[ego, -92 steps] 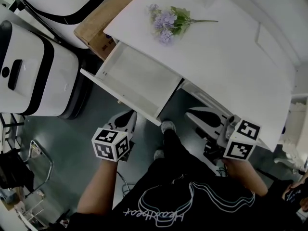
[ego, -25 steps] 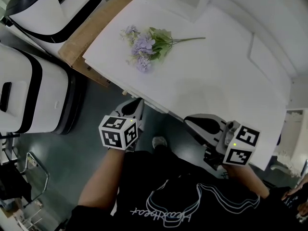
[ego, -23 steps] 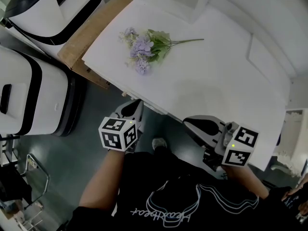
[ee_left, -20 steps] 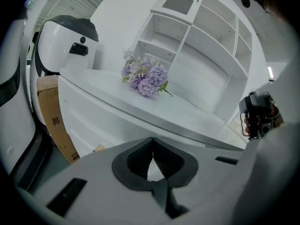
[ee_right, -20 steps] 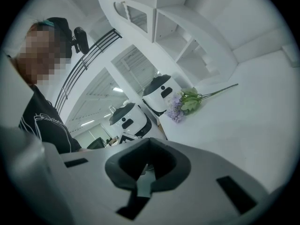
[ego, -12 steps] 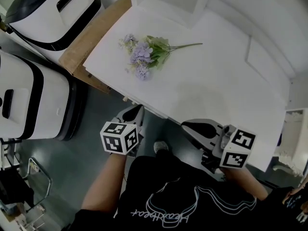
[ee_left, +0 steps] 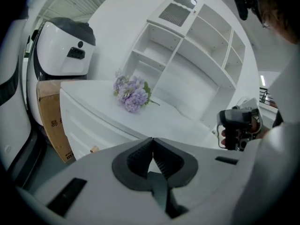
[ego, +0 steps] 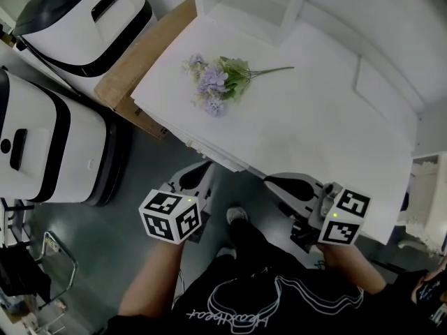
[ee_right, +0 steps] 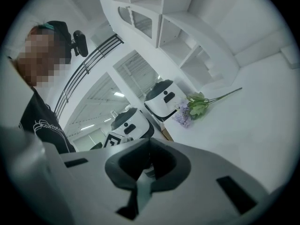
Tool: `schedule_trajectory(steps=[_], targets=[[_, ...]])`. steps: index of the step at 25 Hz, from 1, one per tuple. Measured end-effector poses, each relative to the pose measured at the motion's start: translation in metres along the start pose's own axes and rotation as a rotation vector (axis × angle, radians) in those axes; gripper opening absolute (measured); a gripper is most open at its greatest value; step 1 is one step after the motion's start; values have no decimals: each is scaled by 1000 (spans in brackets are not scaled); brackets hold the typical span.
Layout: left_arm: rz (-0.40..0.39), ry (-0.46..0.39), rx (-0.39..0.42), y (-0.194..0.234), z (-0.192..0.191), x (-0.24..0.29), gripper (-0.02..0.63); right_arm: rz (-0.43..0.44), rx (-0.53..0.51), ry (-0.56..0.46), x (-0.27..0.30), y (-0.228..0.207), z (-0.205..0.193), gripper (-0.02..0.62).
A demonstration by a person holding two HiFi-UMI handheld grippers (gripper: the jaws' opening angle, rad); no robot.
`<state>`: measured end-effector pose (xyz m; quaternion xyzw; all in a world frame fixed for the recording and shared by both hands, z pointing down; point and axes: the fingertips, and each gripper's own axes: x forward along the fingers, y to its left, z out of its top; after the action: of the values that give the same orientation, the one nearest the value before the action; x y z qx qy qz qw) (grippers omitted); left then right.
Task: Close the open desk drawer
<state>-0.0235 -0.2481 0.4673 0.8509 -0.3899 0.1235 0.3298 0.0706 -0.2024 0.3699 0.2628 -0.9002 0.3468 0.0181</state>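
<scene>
Nearest you, your two forearms reach out over a grey floor (ego: 140,187), and one shoe (ego: 237,215) shows between them at six o'clock. Your left hand-held gripper (ego: 200,173) points toward twelve o'clock at the table's near edge. Its jaws are pressed together with nothing between them, as the left gripper view (ee_left: 152,146) shows plainly. Your right hand-held gripper (ego: 281,182) sits at about four o'clock from the left one and points toward ten o'clock, under the table edge. Its jaws are likewise together and empty (ee_right: 149,146).

Just past the left jaw tips is the desk drawer (ego: 209,152). It is pushed in, with its front (ee_left: 89,125) lying flush with the front of the white table (ego: 314,131). The left jaw tips are near that front, and in the left gripper view they look apart from it.

Farther on, toward twelve o'clock, a bunch of purple flowers (ego: 218,82) lies flat on the tabletop with its stems pointing to three o'clock. Both gripper views show it too (ee_left: 131,93) (ee_right: 192,108).

At ten o'clock a cardboard box (ego: 140,61) stands against the table's left end. Beyond it are two white machines (ego: 49,145) with black bands.

Farthest off, a white shelf unit (ego: 251,5) stands at the back of the table.
</scene>
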Motion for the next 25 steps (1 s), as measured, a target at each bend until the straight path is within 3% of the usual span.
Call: schedule_trajectory(steps=[10, 18, 25], targets=[[-161, -169, -36, -83, 49, -112, 5, 31, -83, -76, -7, 76, 6, 6], [-250, -242, 70, -150, 60, -193, 5, 46, -247, -111, -22, 157, 13, 6], [-255, -310, 141, -180, 70, -251, 5, 24, -328, -160, -39, 205, 16, 6]])
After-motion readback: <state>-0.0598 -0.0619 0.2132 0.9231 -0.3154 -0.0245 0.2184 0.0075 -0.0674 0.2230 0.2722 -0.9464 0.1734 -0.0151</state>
